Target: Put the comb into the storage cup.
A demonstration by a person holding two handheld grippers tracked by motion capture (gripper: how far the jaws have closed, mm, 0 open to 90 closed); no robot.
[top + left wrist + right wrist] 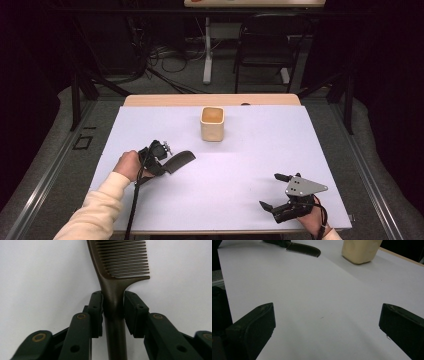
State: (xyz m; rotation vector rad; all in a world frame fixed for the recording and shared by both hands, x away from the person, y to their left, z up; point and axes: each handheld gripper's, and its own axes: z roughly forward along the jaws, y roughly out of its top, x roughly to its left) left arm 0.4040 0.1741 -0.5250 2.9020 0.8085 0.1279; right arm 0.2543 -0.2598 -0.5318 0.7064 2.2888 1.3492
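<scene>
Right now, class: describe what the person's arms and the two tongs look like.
Both tongs are black, with two angular jaws. The left tongs trail a black cable, and a cream sleeve covers that forearm. The right tongs carry a grey three-cornered plate with dark screw holes. Brass-coloured rivets dot the linkages.

A dark brown plastic comb with a long, narrow handle [113, 302] is seen lying flat on the white-covered table [240, 170], in its left half, roughly midway between the near and far edges. Its fine, closely spaced teeth run along one side of a broad, slightly curved head, which points towards the right and the far edge. The handle lies between the two pads of the left gripper [162, 159], which sit against its sides. A cream, square-sided cup [212, 123] stands upright near the far edge, apart from the comb head.
</scene>
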